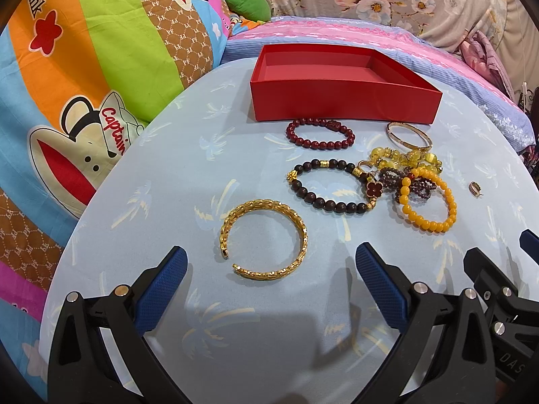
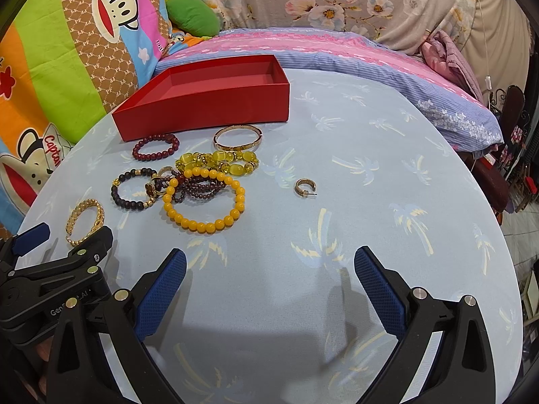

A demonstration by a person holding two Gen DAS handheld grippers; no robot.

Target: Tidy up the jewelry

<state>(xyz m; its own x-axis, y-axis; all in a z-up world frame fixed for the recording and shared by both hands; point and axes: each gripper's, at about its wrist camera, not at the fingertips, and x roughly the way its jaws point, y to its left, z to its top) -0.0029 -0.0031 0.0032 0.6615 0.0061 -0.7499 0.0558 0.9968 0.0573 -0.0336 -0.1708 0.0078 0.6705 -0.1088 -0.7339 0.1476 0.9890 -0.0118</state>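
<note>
An empty red box (image 1: pixel 343 101) (image 2: pixel 209 107) stands at the far side of the table. Before it lie a dark red bead bracelet (image 1: pixel 320 133) (image 2: pixel 155 147), a thin gold bangle (image 1: pixel 408 136) (image 2: pixel 237 138), a yellow glass bead bracelet (image 2: pixel 219 160), a dark bead bracelet (image 1: pixel 331 183) (image 2: pixel 134 190), an orange bead bracelet (image 1: pixel 429 202) (image 2: pixel 205 203), a gold cuff (image 1: pixel 264 239) (image 2: pixel 86 222) and a small hoop earring (image 2: pixel 305 187) (image 1: pixel 475 188). My left gripper (image 1: pixel 271 262) is open, just short of the cuff. My right gripper (image 2: pixel 269 262) is open and empty over bare cloth.
The round table has a pale blue palm-print cloth (image 2: pixel 370 168). Colourful bedding (image 1: pixel 84 84) lies to the left and a pink-and-blue quilt (image 2: pixel 337 50) behind. The left gripper's body (image 2: pixel 50 269) sits close beside my right gripper.
</note>
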